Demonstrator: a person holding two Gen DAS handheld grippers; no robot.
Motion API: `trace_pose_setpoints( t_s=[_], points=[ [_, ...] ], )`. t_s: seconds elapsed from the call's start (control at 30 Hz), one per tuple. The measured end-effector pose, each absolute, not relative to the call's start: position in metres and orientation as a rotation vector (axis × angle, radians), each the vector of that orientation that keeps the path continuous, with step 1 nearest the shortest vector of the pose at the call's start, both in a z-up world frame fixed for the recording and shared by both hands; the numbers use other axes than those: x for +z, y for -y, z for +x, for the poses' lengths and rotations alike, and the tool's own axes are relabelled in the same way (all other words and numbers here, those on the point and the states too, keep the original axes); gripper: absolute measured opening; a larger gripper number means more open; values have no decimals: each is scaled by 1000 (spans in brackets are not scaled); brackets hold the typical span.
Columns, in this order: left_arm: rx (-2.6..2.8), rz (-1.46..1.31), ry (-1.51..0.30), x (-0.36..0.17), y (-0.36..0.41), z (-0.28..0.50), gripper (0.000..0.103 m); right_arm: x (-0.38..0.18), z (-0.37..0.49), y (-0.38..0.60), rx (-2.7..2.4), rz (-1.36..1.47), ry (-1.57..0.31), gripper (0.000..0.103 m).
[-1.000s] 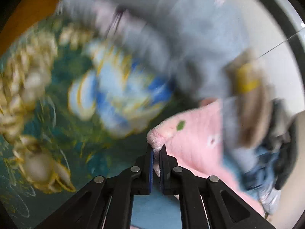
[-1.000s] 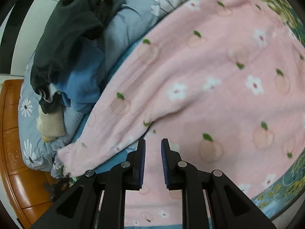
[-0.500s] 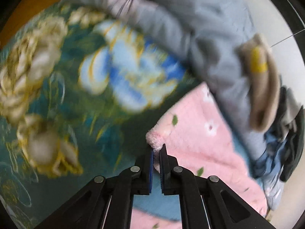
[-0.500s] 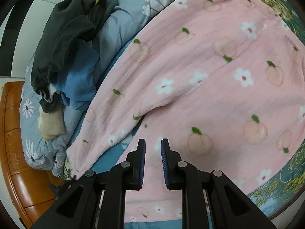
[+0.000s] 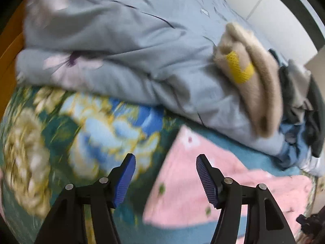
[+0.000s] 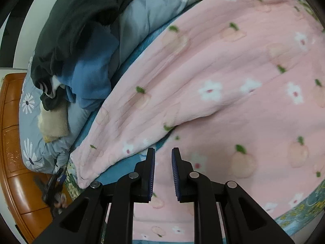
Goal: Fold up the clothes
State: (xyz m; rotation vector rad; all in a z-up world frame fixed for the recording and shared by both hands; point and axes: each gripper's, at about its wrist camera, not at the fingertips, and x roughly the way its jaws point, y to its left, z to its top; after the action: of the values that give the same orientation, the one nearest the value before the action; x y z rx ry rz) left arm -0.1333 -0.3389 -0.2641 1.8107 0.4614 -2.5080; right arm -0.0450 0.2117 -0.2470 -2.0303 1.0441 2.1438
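My left claw (image 5: 165, 180) points steeply down at the bed, and its jaws have just been opening: the blue pads now stand wide apart with nothing pinched between them. Below the gap lies a corner of the pink fleece garment (image 5: 195, 185), resting loose on the teal floral bedspread (image 5: 67, 134).

My right claw (image 6: 163, 172) also tips steeply downward. Its jaws are only a narrow slot apart and I see no cloth caught in that slot; the pads hover over the garment (image 6: 233, 77) without pressing it.

From the right wrist view the garment spreads flat across the bed, printed with peaches and white flowers. Its long axis runs from the lower left, where one narrow end (image 6: 85, 162) sits near the bed's edge, up toward the upper right. A fold ridge crosses its middle.

Beside it lie a grey-blue floral quilt (image 5: 121, 46), a beige knit piece (image 5: 258, 85) and a heap of dark and blue clothes (image 6: 77, 46). I can read no label or writing anywhere.
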Motion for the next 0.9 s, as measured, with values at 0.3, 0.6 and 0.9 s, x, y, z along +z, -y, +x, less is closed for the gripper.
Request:
trace_pose_setpoints(
  t_s=[0.3, 0.6, 0.9],
  points=[
    [-2504, 1887, -501, -304, 313, -168, 63, -252, -49, -193, 2139, -2080, -978, 17],
    [-2602, 1547, -582, -254, 331, -135, 7, -252, -49, -190, 2133, -2098, -958, 17],
    [-2498, 1490, -580, -243, 385, -149, 2, -256, -40, -189, 2107, -2088, -991, 17]
  ],
)
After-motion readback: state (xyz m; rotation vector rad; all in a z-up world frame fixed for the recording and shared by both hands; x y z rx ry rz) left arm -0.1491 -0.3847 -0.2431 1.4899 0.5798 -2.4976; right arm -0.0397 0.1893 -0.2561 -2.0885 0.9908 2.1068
